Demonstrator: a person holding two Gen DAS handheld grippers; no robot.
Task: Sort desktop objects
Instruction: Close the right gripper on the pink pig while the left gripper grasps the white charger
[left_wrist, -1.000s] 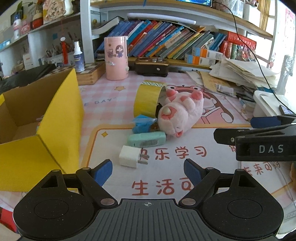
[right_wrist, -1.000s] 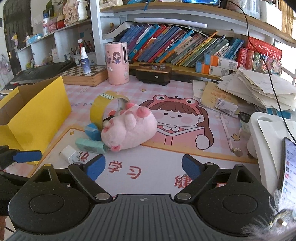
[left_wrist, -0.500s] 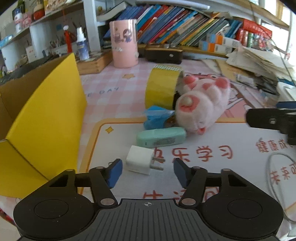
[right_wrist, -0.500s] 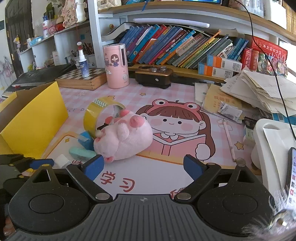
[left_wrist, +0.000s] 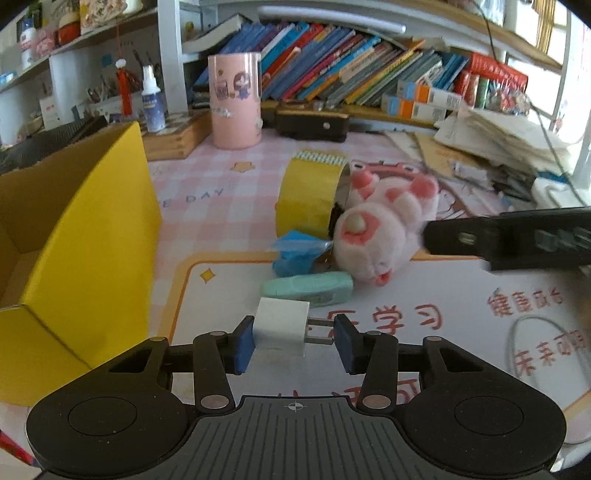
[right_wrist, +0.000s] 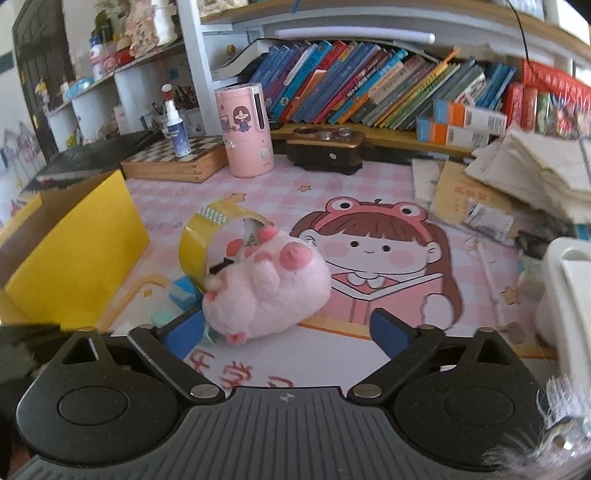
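A white charger plug lies on the desk mat between my left gripper pads. The jaws are closing on it; one pad meets its body, the other its prong tips. Just beyond lie a teal eraser-like case, a blue packet, a yellow tape roll and a pink plush pig. My right gripper stands wide, its jaws opening, with the plush pig just ahead between its fingertips, untouched. The tape roll stands behind the pig.
A yellow cardboard box stands open at the left. At the back are a pink humidifier, a wooden chessboard box, a spray bottle, a black box and shelved books. Loose papers pile up on the right.
My left gripper has come forward over the charger and its jaws have narrowed around it. My right gripper has moved closer to the plush pig and spread a little wider.
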